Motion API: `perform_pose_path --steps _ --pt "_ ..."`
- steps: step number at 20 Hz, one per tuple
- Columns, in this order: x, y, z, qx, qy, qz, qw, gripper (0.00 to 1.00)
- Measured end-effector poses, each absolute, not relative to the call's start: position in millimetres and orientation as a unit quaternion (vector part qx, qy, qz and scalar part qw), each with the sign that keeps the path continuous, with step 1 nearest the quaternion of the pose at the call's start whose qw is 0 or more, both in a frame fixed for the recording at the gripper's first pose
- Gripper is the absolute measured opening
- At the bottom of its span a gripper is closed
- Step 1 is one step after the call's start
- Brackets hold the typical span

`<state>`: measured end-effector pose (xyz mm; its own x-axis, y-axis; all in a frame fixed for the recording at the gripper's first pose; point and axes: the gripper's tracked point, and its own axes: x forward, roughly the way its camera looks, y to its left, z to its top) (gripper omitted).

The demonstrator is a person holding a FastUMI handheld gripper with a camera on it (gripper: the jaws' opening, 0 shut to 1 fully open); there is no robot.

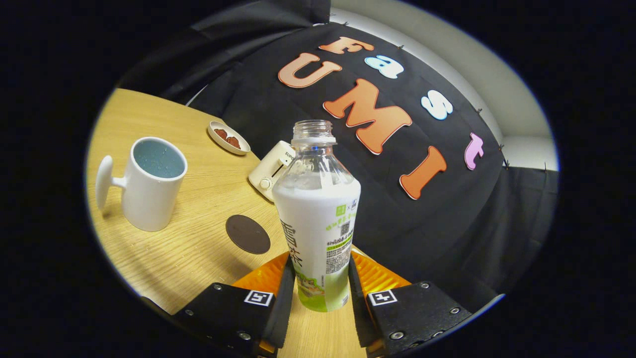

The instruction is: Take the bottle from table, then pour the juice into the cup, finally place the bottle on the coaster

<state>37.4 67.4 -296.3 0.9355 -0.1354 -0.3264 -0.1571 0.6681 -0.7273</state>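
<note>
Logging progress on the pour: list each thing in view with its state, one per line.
bottle: uncapped, upright, held between the fingers.
gripper: shut on the bottle.
cup: upright on the table, speckled inside.
coaster: bare, flat on the table.
small dish: holds brown pieces.
toaster: lying behind the bottle.

The gripper [322, 293] is tilted, its two fingers [285, 293] closed in on either side of a bottle [318, 219]. Both seem to press its lower body.

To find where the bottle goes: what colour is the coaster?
Dark brown, seen in the gripper view: the coaster lies between cup and bottle.
</note>
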Motion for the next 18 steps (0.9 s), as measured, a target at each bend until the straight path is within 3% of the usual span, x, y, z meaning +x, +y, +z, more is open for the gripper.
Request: perform_pose_path --steps 18 --pt "58.6 105.9 -291.6 -0.62 0.124 0.045 0.773 0.55"
